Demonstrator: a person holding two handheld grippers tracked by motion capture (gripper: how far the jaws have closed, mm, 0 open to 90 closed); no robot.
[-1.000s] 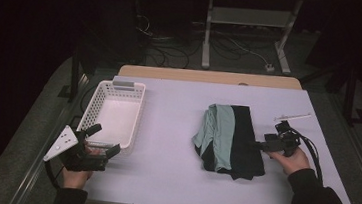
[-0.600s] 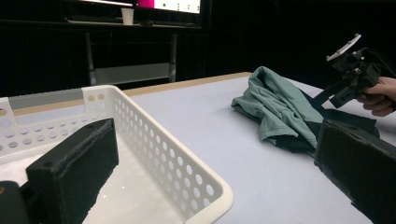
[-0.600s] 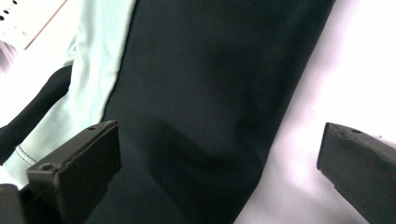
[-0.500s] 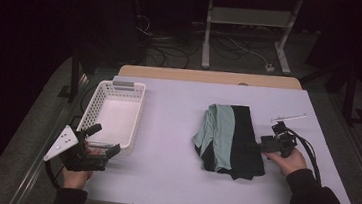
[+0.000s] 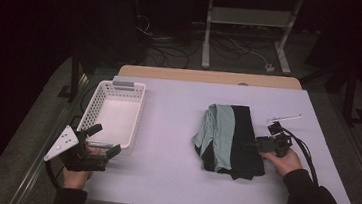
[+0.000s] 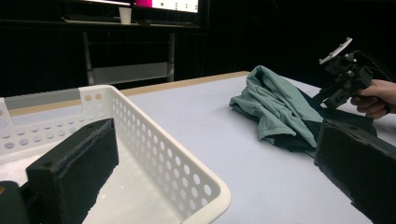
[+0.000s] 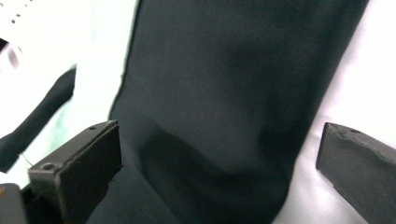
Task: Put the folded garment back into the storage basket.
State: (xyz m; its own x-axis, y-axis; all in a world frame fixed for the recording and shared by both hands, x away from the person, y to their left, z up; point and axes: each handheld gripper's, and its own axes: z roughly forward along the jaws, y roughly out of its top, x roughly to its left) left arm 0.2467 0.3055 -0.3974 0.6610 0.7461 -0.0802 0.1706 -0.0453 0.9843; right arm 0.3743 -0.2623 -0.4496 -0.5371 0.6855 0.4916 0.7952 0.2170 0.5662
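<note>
Our R gripper (image 5: 249, 145): jaws wide, nothing held, over black cloth (image 5: 247, 138) w/ green cloth (image 5: 218, 136), mid-table (image 5: 178, 112). Our L gripper (image 5: 102, 142): jaws wide, nothing held, at white basket (image 5: 112, 111).

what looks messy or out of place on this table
Only the clothes. The green garment lies rumpled and bunched over the black garment, not folded flat. The white basket stands upright and empty at the left. Right tongs reach open over the black fabric; left tongs are open by the basket.

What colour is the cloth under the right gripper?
Black cloth, clearest in the right gripper view; a green one lies on it.
</note>
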